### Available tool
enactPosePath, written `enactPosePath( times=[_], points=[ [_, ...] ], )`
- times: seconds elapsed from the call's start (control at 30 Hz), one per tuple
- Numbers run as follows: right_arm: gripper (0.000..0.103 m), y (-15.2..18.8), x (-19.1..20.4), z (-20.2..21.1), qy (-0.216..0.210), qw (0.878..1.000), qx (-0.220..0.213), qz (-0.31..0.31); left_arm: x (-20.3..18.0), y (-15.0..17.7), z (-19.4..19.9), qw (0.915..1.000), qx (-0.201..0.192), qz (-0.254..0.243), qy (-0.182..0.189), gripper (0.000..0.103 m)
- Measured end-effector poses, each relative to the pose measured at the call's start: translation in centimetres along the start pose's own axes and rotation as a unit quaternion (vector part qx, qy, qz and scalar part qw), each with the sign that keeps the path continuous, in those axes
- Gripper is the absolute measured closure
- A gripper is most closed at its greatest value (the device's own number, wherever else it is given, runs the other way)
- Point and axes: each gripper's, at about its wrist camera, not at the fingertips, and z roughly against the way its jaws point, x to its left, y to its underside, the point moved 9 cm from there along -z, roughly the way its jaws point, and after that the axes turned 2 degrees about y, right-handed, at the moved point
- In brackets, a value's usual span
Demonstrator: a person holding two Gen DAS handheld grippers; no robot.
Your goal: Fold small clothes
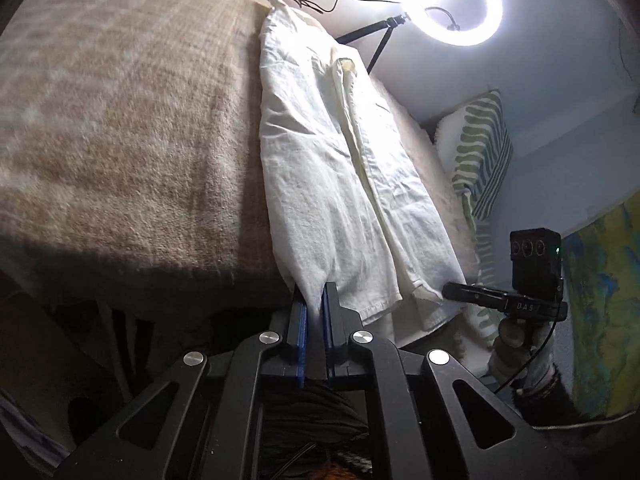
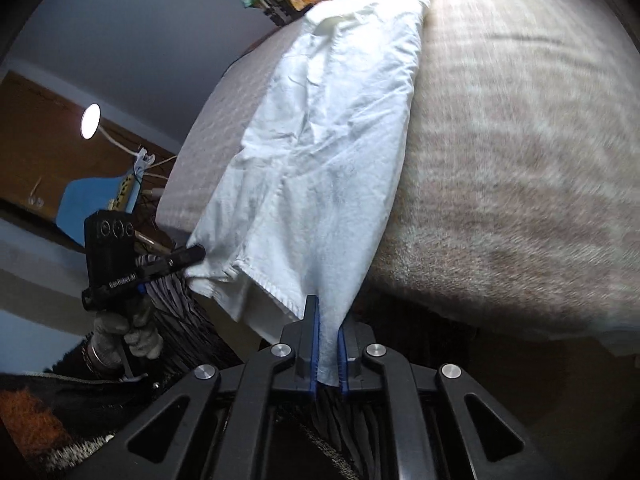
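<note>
- On the fuzzy beige woven blanket [image 1: 120, 128]: a crumpled white cotton shirt [image 1: 340, 168], folded lengthwise into a long strip, near hem hanging just off the blanket's front edge.
- Long axis running straight away from both grippers, toward the far edge under the glowing white ring light [image 1: 460, 0]; collar end farthest off.
- Left gripper [image 1: 315, 300] clenched on the strip's left near corner, cloth pinched between the blue-lined fingers.
- Right gripper [image 2: 328, 340] likewise clamped on the right near corner; seen also from the left view, fingertips touching the hem [image 1: 460, 294].
- Both hands equally near, side by side at the same short end, hem stretched between them.
- Next fold, by judgement, likely carrying this near end up and forward along the axis toward the collar; even lift needed, or skewed layers.
- Beyond: a green-and-white striped pillow [image 1: 480, 152] beside the blanket's right edge.
</note>
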Motion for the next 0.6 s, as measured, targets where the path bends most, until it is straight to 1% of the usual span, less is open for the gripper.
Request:
enactPosePath(
  times=[0.07,0.13,0.17,0.2,0.23,0.27,0.3,0.33,0.4,0.47,0.5,0.53,0.57,0.6],
  points=[
    [0.098,0.5,-1.0,-1.1,0.007,1.000,0.015,-0.009,0.5,0.5,-0.7,0.9999,0.012,-0.005,-0.011,0.098],
    [0.098,0.9,-1.7,-2.1,0.016,0.999,0.024,-0.015,0.9,0.8,-1.2,0.9997,0.022,0.011,0.000,0.098],
    [0.098,1.1,-1.8,-2.1,0.013,0.999,0.024,-0.017,0.9,0.8,-1.2,0.9996,0.023,0.014,0.002,0.098],
    [0.093,1.1,-1.9,-2.0,0.004,0.999,0.024,-0.020,0.9,0.7,-1.2,0.9996,0.023,0.014,0.003,0.098],
    [0.092,1.1,-1.8,-1.9,-0.005,0.999,0.024,-0.022,1.0,0.6,-1.1,0.9996,0.024,0.014,0.002,0.091],
    [0.086,1.2,-2.2,-1.8,-0.005,0.999,0.024,-0.022,1.4,0.6,-0.8,0.9995,0.027,0.017,-0.005,0.089],
    [0.067,1.1,-2.3,-1.6,-0.003,1.000,0.019,-0.019,1.7,0.7,-0.8,0.9991,0.033,0.023,-0.011,0.085],
    [0.062,1.2,-2.6,-1.5,0.000,1.000,0.014,-0.015,2.1,0.8,-0.7,0.9988,0.039,0.028,-0.011,0.085],
    [0.061,1.4,-2.6,-1.6,-0.002,1.000,0.013,-0.015,2.4,1.2,-0.5,0.9985,0.045,0.030,-0.009,0.085],
    [0.061,1.5,-2.5,-2.2,-0.011,1.000,0.015,-0.020,2.0,1.7,-0.7,0.9985,0.049,0.022,-0.005,0.085],
    [0.061,1.6,-2.4,-2.5,-0.015,1.000,0.016,-0.022,1.6,1.8,-0.6,0.9989,0.047,0.009,-0.004,0.085],
    [0.062,1.6,-2.2,-2.9,-0.016,0.999,0.016,-0.022,1.2,1.9,-0.6,0.9990,0.044,0.001,-0.008,0.087],
    [0.065,1.7,-2.1,-3.1,-0.016,0.999,0.019,-0.020,0.7,1.8,-0.5,0.9989,0.042,-0.017,-0.013,0.088],
    [0.071,1.7,-2.0,-3.1,-0.018,0.999,0.019,-0.019,0.3,1.7,-0.6,0.9986,0.042,-0.027,-0.014,0.088]
  ],
)
